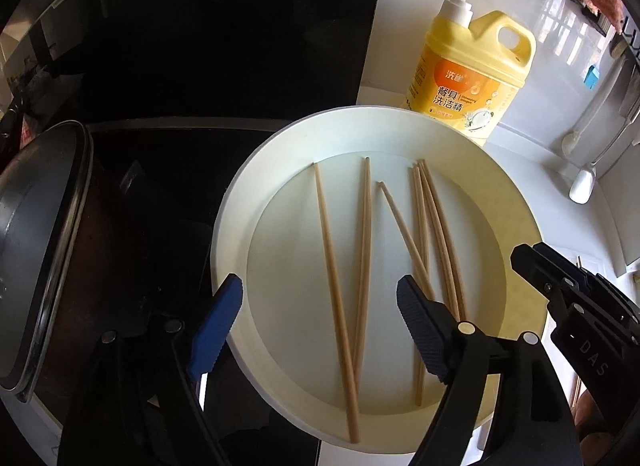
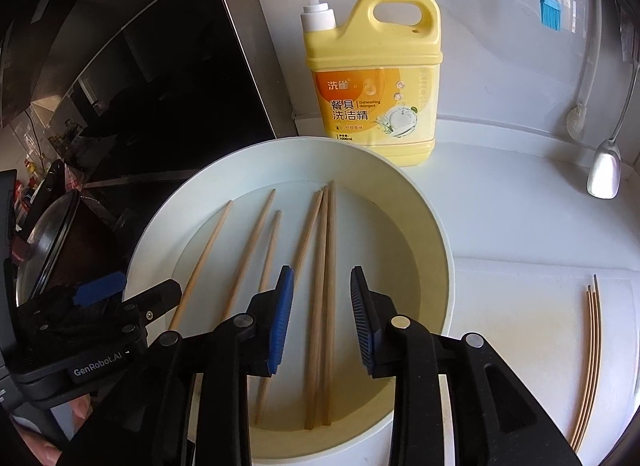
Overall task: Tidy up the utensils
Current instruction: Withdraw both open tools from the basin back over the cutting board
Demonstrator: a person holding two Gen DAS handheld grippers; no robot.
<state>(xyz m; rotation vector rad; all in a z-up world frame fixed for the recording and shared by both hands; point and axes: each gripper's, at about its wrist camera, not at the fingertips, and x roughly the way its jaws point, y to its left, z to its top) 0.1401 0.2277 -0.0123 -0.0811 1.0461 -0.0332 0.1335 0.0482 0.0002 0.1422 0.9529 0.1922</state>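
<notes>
Wooden chopsticks [image 2: 325,306] lie loose in a shallow white basin [image 2: 420,201], their long axes running away from both grippers toward the far rim, tips fanned a little apart. Two lie close side by side just ahead of the right gripper [image 2: 322,322], directly in line with the gap between its blue pads; the others spread off to that gripper's left, slanting. Seen from the left wrist, a pair forms a narrow V ahead of the left gripper [image 1: 320,326], joined at the near end. Beyond the basin, on the white counter [image 2: 520,225], stands a yellow detergent bottle [image 2: 372,77] with a white pump. A metal spoon [image 2: 604,173] and a blue brush [image 2: 550,11] hang on the wall to the right gripper's far right. Three more thin sticks [image 2: 588,366] rest on the counter to its right, outside the basin. A dark pot with a glass lid [image 1: 36,242] sits to the left gripper's left. Left jaws stand wide apart, holding nothing, above the basin's near part. Right jaws narrowly parted, empty, pads not touching any stick. Basin rim stands between grippers and sticks.
</notes>
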